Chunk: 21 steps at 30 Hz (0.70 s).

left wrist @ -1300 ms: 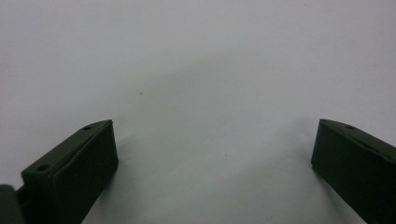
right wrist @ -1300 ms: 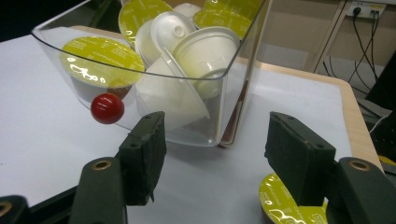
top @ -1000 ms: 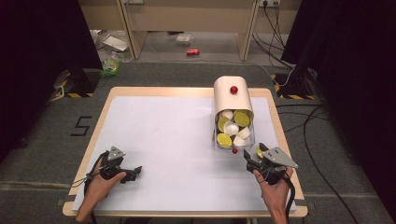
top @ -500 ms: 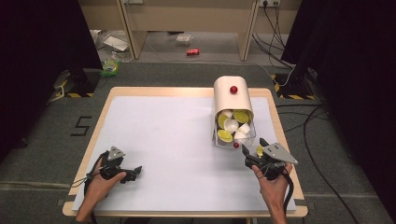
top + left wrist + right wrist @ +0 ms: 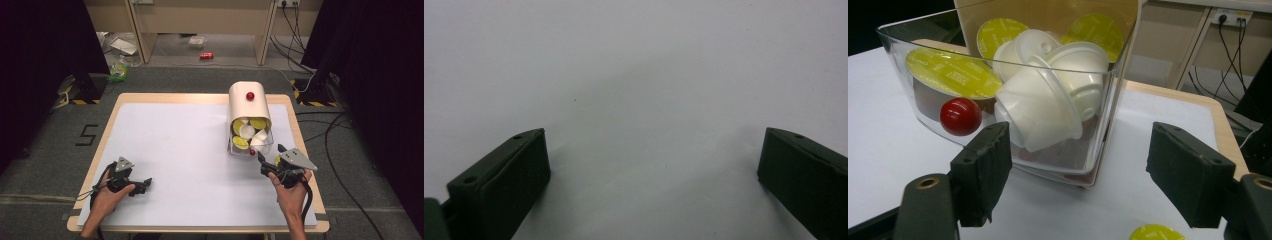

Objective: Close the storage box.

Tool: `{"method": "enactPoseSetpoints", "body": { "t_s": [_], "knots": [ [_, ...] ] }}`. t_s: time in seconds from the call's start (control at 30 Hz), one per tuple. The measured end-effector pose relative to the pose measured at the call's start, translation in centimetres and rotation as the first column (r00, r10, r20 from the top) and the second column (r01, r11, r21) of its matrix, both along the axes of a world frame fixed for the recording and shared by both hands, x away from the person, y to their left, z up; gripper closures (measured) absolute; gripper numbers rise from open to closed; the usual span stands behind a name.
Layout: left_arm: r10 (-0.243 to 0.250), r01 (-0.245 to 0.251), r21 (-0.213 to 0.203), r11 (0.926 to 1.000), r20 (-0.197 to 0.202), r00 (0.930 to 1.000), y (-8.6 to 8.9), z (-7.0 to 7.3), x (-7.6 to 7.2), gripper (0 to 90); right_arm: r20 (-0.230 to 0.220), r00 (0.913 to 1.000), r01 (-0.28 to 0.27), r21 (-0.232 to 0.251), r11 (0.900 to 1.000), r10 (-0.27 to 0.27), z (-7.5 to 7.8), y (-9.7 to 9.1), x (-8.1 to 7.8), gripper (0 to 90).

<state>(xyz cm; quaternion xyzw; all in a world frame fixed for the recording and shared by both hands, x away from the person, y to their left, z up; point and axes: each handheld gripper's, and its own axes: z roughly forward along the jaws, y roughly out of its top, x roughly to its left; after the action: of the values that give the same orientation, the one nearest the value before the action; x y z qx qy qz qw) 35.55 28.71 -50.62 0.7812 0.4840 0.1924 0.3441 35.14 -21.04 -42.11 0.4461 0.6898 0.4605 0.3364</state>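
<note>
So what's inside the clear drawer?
The clear drawer holds white capsules and yellow-green-lidded capsules; any lower layers are hidden beneath them, and its rear sits inside the beige dispenser.

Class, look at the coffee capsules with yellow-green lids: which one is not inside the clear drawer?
The yellow-lidded capsule lying on the white table between the right gripper's open jaws. The other capsules sit in the clear drawer.
</note>
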Motion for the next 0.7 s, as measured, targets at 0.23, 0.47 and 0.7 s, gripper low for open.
{"method": "enactPoseSetpoints", "body": {
  "t_s": [0.23,0.47,0.7],
  "knots": [
    [0.000,0.000,0.001,1.0000,0.000,1.0000,0.0,0.0,0.0,0.0,0.007,1.0000,-0.002,0.000,1.0000,0.002,0.2,0.6,0.9,24.8],
    [0.000,0.000,0.001,1.0000,0.000,1.0000,0.0,0.0,0.0,0.0,0.011,0.9999,0.008,0.007,0.9999,-0.008,0.5,0.8,1.6,24.8],
    [0.000,0.000,0.001,1.0000,0.001,1.0000,0.0,0.0,0.0,0.0,0.014,0.9998,0.012,0.009,0.9999,-0.012,0.5,0.8,2.1,24.4]
  ]
}}
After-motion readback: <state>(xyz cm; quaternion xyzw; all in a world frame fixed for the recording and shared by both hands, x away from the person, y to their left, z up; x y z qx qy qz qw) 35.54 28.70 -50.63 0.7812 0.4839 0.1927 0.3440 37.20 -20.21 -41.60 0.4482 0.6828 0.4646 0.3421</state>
